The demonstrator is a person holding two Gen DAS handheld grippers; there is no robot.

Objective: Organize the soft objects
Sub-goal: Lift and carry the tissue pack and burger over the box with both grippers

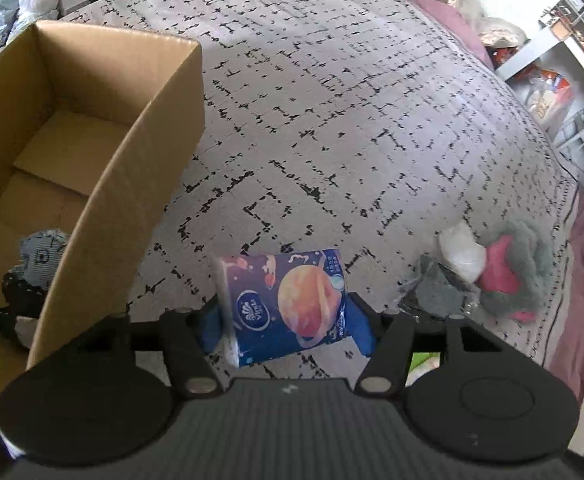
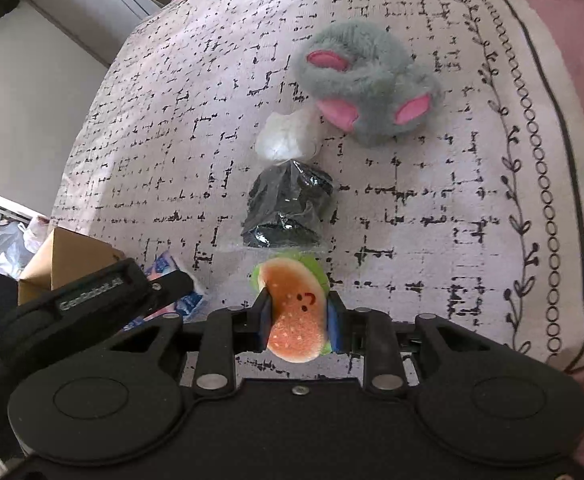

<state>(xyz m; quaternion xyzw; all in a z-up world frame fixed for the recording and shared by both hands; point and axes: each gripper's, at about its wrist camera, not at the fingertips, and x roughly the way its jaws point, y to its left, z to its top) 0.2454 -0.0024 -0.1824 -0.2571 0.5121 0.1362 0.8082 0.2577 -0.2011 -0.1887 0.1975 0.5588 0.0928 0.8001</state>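
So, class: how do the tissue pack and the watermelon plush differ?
The tissue pack is a blue printed packet; the watermelon plush is red-orange with a green rim and a stitched face. The left gripper holds the pack, the right gripper the plush. Both are clamped between fingers.

On the bed [image 1: 352, 100], the cardboard box [image 1: 139, 160] stands at the left, with a small stuffed toy [image 1: 37, 256] inside it. A tissue pack [image 1: 283, 304] sits between the left tongs [image 1: 283, 320]. To its right lie a bagged dark bundle [image 2: 287, 208], a bagged white bundle [image 2: 285, 138] and a plush mouse [image 2: 368, 80] behind it. The right tongs [image 2: 298, 316] clasp a watermelon plush [image 2: 294, 312].
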